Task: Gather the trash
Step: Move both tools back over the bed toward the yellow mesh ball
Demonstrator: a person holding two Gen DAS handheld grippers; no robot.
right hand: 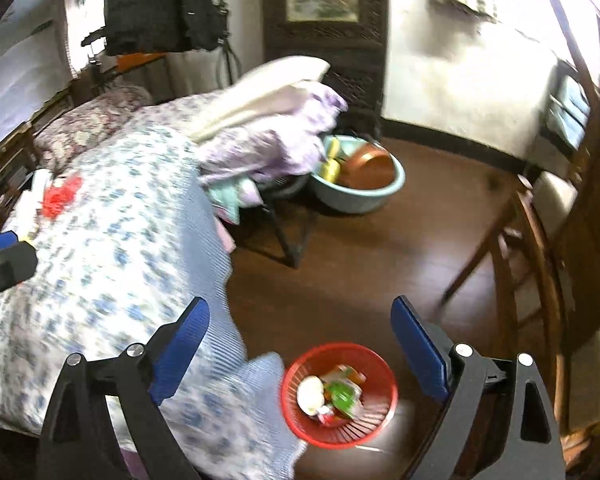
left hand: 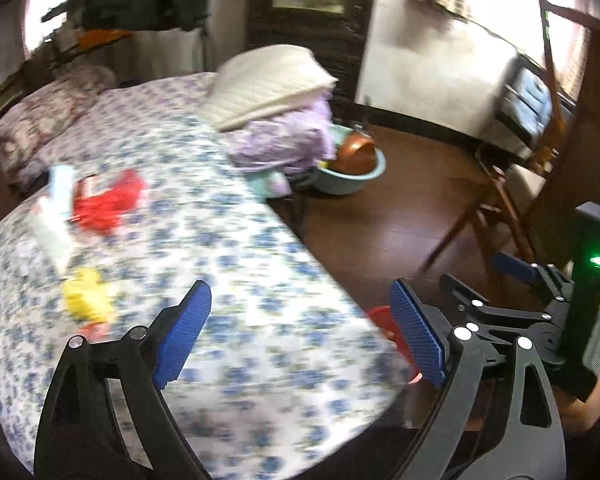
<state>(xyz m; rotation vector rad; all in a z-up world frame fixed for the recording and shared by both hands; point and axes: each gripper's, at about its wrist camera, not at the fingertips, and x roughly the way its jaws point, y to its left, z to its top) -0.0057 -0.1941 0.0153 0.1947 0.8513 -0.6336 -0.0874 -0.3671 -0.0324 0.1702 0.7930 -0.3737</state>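
On the flowered bed sheet [left hand: 220, 240] lie a red wrapper [left hand: 108, 204], a yellow wrapper [left hand: 86, 296] and a pale packet [left hand: 58, 196], all blurred. My left gripper [left hand: 300, 292] hangs open above the bed's near corner with nothing between its blue pads. A red basket [right hand: 340, 394] stands on the floor beside the bed. It holds a white ball of paper [right hand: 311, 394] and green and red wrappers. My right gripper [right hand: 300, 312] is open above the basket and empty; it also shows in the left wrist view, the right gripper [left hand: 484, 280]. The basket's rim [left hand: 382, 316] peeks past the bed edge.
A folded pile of bedding [left hand: 276, 112] sits on the bed's far corner. A blue basin [right hand: 356, 192] with a copper bowl stands on the wooden floor behind it. A wooden chair [right hand: 520, 248] stands at the right. A dark cabinet [right hand: 324, 20] lines the far wall.
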